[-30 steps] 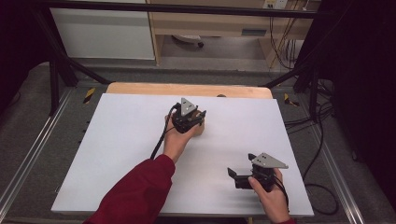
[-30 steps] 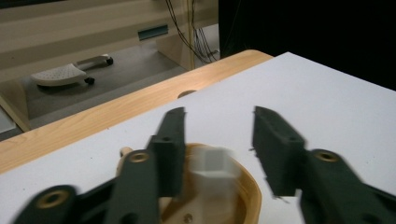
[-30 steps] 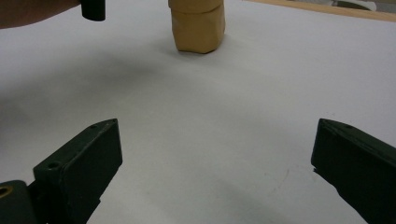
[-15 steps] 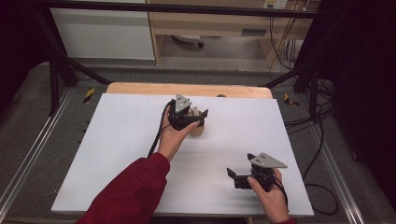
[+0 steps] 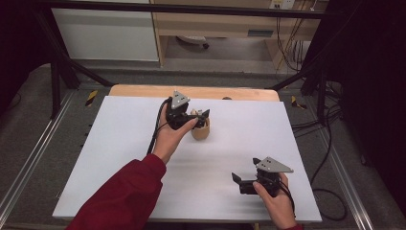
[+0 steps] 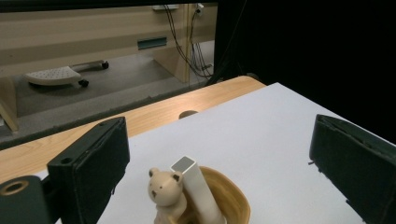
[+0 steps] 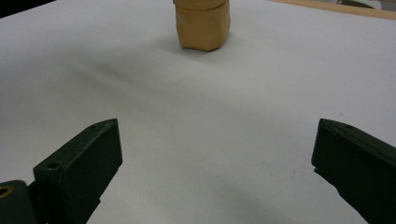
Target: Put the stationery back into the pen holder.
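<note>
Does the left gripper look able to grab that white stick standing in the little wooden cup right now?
Probably yes. The left gripper is open above the cup, jaws on either side of the white stick; only the small bear figure crowds it.

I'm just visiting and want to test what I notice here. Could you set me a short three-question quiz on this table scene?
1. True or false: the left claw is shut on the small bear figure.
2. What stands in the tan cup beside the bear figure: A) a spoon, B) a pale square-ended stick, C) a pencil?
3. Which claw rests near the front edge of the white table, away from the cup?

Key:
1. False; its jaws stand wide apart, either side of the cup.
2. B.
3. The right claw, also open.
</note>
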The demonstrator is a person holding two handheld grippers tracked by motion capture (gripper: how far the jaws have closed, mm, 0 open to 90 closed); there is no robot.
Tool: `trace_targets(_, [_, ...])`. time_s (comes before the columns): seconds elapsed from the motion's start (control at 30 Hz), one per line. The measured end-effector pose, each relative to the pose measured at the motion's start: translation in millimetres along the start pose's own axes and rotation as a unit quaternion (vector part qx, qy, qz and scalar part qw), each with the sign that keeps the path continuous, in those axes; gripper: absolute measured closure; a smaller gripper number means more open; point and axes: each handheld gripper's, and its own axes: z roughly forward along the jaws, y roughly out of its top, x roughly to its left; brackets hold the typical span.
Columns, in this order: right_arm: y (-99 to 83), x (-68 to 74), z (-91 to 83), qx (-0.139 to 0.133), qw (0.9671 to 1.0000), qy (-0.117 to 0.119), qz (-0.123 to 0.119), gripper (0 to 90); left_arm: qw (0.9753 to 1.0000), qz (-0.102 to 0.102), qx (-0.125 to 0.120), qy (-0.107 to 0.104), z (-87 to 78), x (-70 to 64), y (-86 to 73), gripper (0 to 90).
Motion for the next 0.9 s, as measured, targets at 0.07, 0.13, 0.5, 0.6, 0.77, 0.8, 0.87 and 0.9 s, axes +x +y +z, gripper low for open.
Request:
trace_targets(0.07, [-0.1,0.0,0.2,0.001,1.0000,0.000,-0.002,2.3,1.0000,0.002,0.001,0.000,-3.3,1.8,1.6,5.3])
trace_targets(0.13, [-0.1,0.0,0.4,0.002,1.0000,0.000,-0.002,2.2,1.0000,0.002,0.001,0.000,-8.2,4.3,4.1,5.3])
trace_targets(0.5, [-0.2,-0.2,0.6,0.001,1.0000,-0.001,-0.004,2.2,1.0000,0.005,-0.002,-0.007,-31.1,14.8,11.4,4.9])
trace_targets(0.6, [-0.3,0.0,0.2,0.001,1.0000,0.000,-0.004,2.2,0.9999,0.005,-0.003,-0.008,-38.5,16.8,11.0,4.9])
trace_targets(0.77, [-0.2,-0.2,-0.2,-0.001,1.0000,-0.001,-0.004,2.1,0.9999,0.006,-0.012,-0.006,-55.0,21.8,7.6,4.9])
trace_targets(0.8, [-0.2,-0.2,-0.2,-0.001,1.0000,0.000,-0.004,2.1,0.9999,0.008,-0.012,-0.003,-58.2,23.1,6.8,5.1])
trace_targets(0.87, [-0.2,-0.2,-0.1,-0.001,1.0000,0.000,-0.004,2.1,0.9998,0.010,-0.015,-0.003,-67.2,26.2,4.1,5.2])
trace_targets(0.9, [-0.2,-0.3,-0.1,-0.001,1.0000,0.000,-0.004,2.1,0.9998,0.010,-0.016,-0.003,-71.5,27.7,2.8,5.3])
